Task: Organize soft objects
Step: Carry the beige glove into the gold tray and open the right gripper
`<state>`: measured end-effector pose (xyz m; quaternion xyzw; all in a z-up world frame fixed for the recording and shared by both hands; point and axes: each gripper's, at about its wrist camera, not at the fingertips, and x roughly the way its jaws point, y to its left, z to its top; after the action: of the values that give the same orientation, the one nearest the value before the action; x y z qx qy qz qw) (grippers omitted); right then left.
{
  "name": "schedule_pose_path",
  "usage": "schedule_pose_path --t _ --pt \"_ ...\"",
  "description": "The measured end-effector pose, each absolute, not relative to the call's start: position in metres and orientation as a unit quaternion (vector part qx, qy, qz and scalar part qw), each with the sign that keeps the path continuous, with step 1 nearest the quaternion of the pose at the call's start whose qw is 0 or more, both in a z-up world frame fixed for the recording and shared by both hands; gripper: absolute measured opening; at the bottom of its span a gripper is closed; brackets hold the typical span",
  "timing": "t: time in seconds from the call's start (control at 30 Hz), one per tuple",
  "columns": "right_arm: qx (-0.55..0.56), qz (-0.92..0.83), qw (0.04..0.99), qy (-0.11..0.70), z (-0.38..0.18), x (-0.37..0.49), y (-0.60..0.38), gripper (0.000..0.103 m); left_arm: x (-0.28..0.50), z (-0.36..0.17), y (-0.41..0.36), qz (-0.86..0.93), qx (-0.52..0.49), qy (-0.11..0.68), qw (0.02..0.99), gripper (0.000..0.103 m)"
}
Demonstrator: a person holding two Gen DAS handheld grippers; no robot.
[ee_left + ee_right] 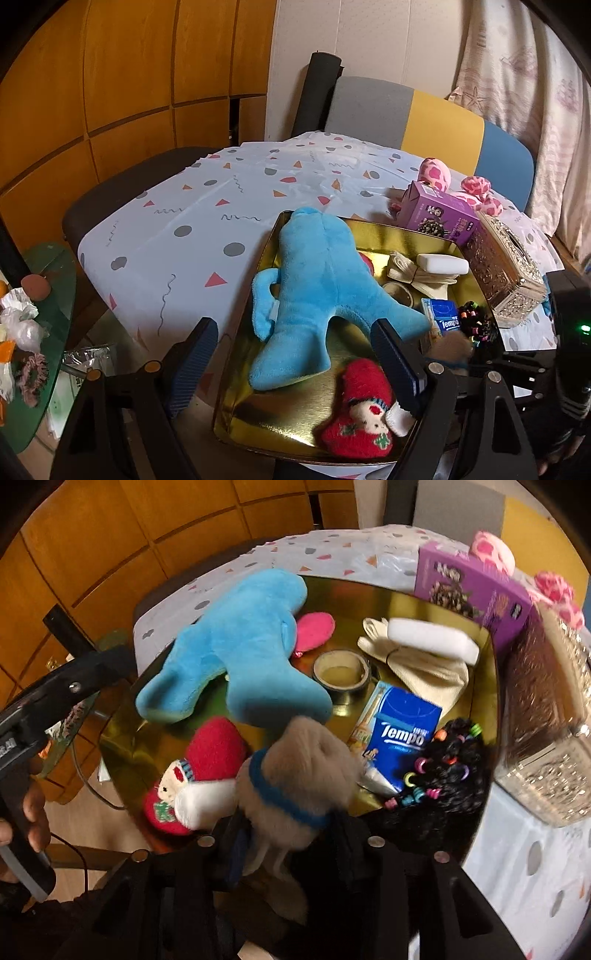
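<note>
The right hand-held gripper (291, 834) holds the beige plush (303, 775) between slackening jaws (left hand-held gripper (291, 354) apart, empty); it could tumble outside the gold tray (424, 602).

Non-soft clutter in the gold tray (424, 590): a tape roll (341, 672), blue Tempo tissue pack (406, 731) and white eraser block (432, 638). Past its far right corner, a purple box (476, 587) leans on an ornate tissue box (546, 716).

Orange wooden wall panels (129, 74) stand behind a cloth-covered table (221, 206), a grey-yellow-blue chair (424, 118) and pale curtains (517, 74).
</note>
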<state>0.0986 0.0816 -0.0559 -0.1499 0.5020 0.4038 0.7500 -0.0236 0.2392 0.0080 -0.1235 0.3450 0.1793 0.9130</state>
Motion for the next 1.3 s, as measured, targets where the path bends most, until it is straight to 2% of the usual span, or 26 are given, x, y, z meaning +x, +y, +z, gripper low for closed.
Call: schedule_pose_path --t 0.2,0.87,1.3 --pt "-0.126 0.405 0.761 0.491 -0.041 0.097 0.064 0.055 -0.019 0.003 0.237 0.174 -0.127 0.352 0.911 0.085" --pt "-0.065 0.350 0.836 0.417 0.007 0.094 -0.001 0.055 -0.019 0.013 0.205 0.138 -0.088 0.349 0.923 0.087" --pt "0.006 0.231 0.888 0.399 0.022 0.128 -0.105 0.055 -0.014 0.019 0.179 0.110 -0.059 0.351 0.928 0.087"
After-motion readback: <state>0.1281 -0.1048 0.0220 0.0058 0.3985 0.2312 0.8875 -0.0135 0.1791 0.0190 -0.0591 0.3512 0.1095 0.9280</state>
